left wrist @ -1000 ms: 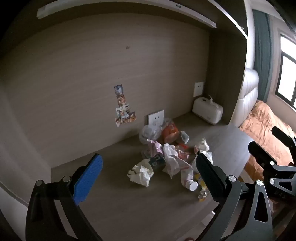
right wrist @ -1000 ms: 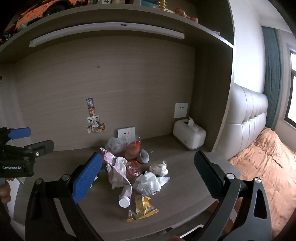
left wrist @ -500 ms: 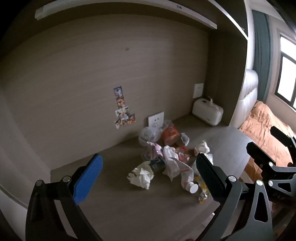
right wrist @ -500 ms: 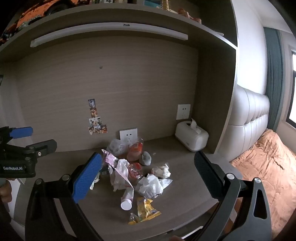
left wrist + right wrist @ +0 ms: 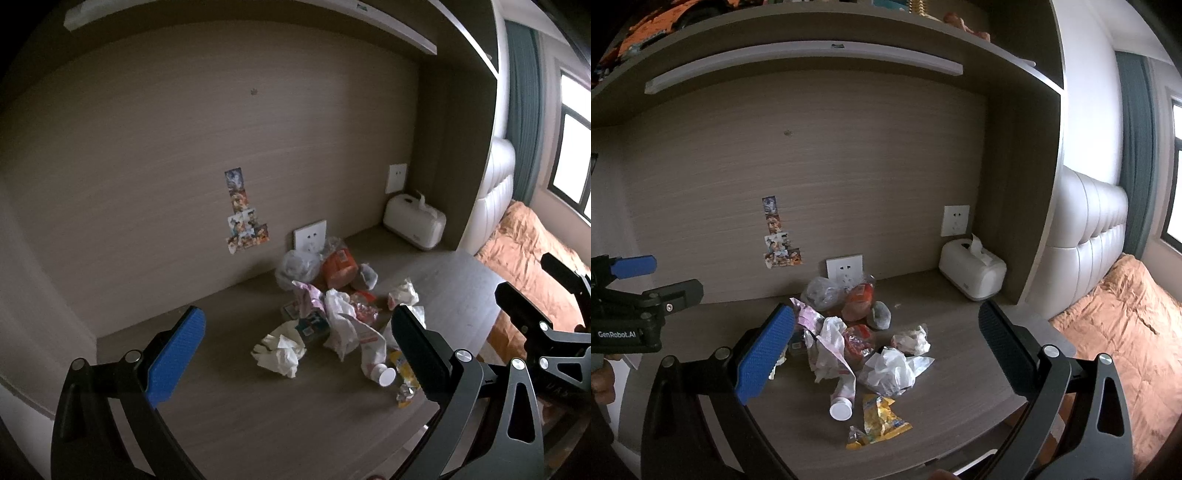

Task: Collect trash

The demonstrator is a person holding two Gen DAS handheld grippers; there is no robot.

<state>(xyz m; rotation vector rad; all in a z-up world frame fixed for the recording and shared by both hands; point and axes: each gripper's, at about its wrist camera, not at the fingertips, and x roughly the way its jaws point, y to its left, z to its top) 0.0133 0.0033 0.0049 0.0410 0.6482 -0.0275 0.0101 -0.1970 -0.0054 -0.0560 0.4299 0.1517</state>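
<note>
Both the left gripper (image 5: 295,345) and right gripper (image 5: 886,341) hover with jaws apart, empty. Trash pile (image 5: 862,343) lies ahead on the desk (image 5: 953,391): likely light, soft, crushable; the crumpled tissue (image 5: 280,350) suits a pinch at its bulk.

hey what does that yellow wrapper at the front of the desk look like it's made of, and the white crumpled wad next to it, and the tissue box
Yellow wrapper: probably glossy plastic or foil film; it shows sharp creases and a slight sheen.
White crumpled wad: looks like matte tissue or thin paper, with soft irregular folds; it could be thin plastic.
Tissue box: likely smooth hard plastic, with rounded corners and an even white surface.
</note>
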